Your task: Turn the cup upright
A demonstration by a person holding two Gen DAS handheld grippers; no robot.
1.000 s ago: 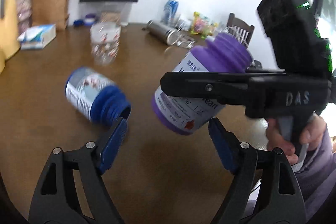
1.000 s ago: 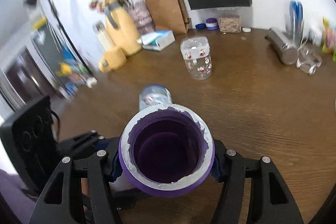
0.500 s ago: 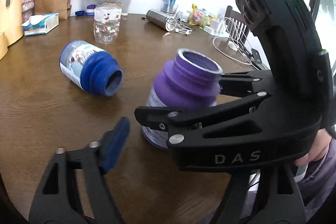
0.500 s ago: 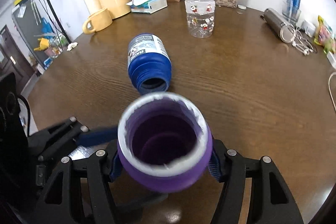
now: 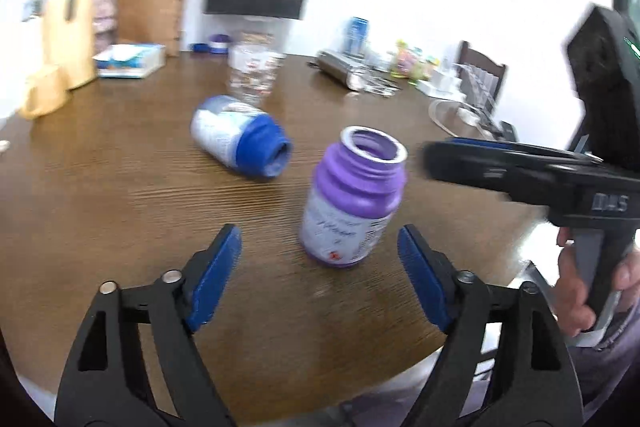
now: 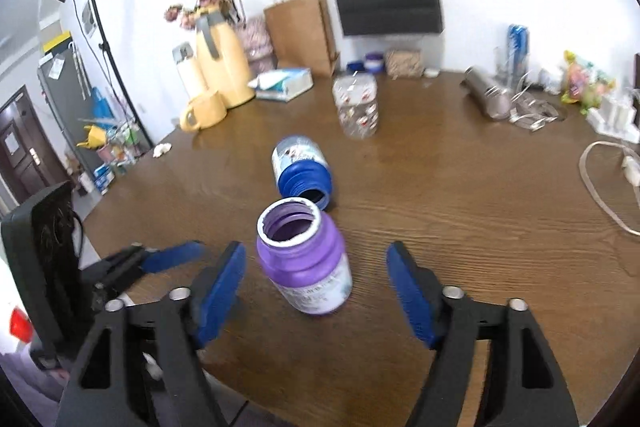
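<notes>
A purple jar [image 5: 352,199] [image 6: 304,259] stands upright on the brown table [image 5: 120,195] [image 6: 480,227], its mouth facing up. A blue jar [image 5: 240,137] [image 6: 302,171] lies on its side just behind it, mouth towards the cameras. My right gripper [image 6: 316,287] is open, its blue pads on either side of the purple jar and clear of it. My left gripper [image 5: 320,275] is open too, a little in front of the purple jar. The right gripper [image 5: 432,159] shows side-on in the left wrist view, held by a hand [image 5: 580,299].
A clear printed glass [image 5: 254,73] [image 6: 356,107] stands behind the blue jar. A steel flask [image 6: 486,95], cables and snacks lie at the far right. A yellow jug [image 6: 218,55], mug, tissue box [image 6: 284,83] and paper bag [image 6: 304,27] sit at the far left.
The right gripper set the purple jar upright on the table, let go of it and drew back. The left gripper stayed open nearby.
</notes>
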